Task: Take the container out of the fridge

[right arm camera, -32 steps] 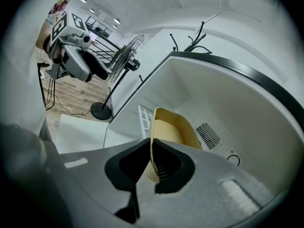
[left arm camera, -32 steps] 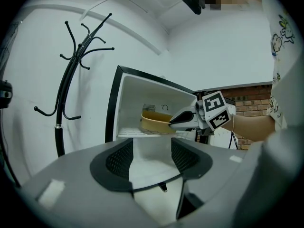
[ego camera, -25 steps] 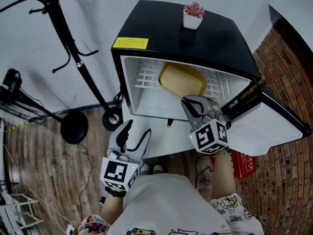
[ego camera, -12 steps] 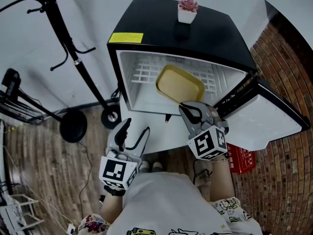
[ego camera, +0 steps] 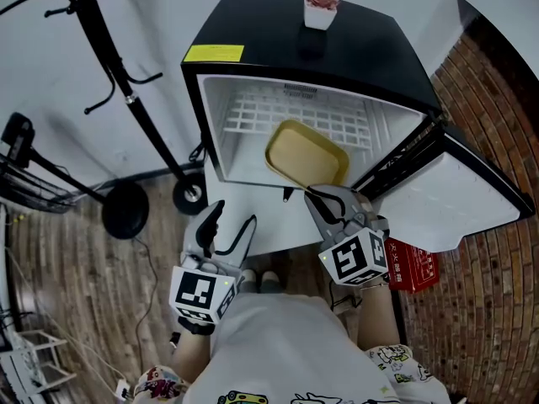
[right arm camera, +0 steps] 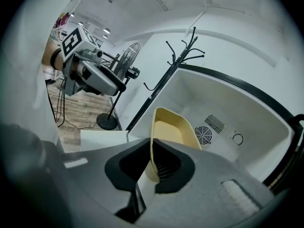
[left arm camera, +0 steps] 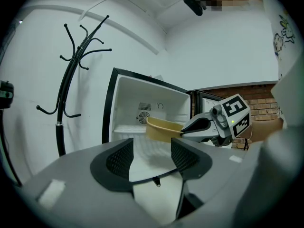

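A shallow yellow container [ego camera: 306, 152] hangs tilted at the mouth of the open black fridge [ego camera: 370, 57], just in front of the white wire shelf [ego camera: 295, 116]. My right gripper [ego camera: 320, 194] is shut on the container's near rim. In the right gripper view the rim [right arm camera: 152, 141] runs straight between the closed pads [right arm camera: 164, 167]. My left gripper [ego camera: 229, 225] stands open lower left of the fridge opening, with nothing between its fingers. In the left gripper view the container [left arm camera: 161, 128] and the right gripper [left arm camera: 209, 124] show beyond the open jaws.
The fridge door [ego camera: 446, 200] stands swung open to the right. A small potted plant [ego camera: 320, 8] sits on the fridge top. A black coat rack [ego camera: 126, 82] with a round base [ego camera: 126, 210] stands left. A red crate [ego camera: 413, 263] lies under the door.
My right gripper has drawn back toward me with the container, which has slid forward off the shelf to the fridge's opening. The left gripper has stayed where it was.
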`<state>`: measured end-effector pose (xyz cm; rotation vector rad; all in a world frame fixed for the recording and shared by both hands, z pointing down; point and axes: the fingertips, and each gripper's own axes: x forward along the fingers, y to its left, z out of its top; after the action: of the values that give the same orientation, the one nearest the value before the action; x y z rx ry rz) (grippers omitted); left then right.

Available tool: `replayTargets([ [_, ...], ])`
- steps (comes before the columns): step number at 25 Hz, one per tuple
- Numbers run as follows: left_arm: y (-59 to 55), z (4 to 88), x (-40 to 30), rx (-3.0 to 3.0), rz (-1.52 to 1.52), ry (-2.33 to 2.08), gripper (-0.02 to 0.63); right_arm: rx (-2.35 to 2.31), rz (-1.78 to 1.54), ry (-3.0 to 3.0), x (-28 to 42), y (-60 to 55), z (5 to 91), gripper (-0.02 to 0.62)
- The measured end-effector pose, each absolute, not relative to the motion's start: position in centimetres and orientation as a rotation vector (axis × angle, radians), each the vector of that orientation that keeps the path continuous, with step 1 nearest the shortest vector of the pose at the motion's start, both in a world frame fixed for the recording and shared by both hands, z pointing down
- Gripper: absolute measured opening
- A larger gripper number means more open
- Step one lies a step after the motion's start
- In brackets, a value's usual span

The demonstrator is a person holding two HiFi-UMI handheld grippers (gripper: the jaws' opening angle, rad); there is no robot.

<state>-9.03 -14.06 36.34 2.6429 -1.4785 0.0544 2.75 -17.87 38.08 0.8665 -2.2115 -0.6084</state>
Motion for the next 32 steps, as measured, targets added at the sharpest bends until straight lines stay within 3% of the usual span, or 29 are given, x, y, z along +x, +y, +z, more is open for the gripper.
replayTargets([
  [32,-14.7,39.5,-7.2,2.643,0.111,-1.367,0.167,1.131,-0.103,-2.516,5.8,-14.3,41.3,0.020],
])
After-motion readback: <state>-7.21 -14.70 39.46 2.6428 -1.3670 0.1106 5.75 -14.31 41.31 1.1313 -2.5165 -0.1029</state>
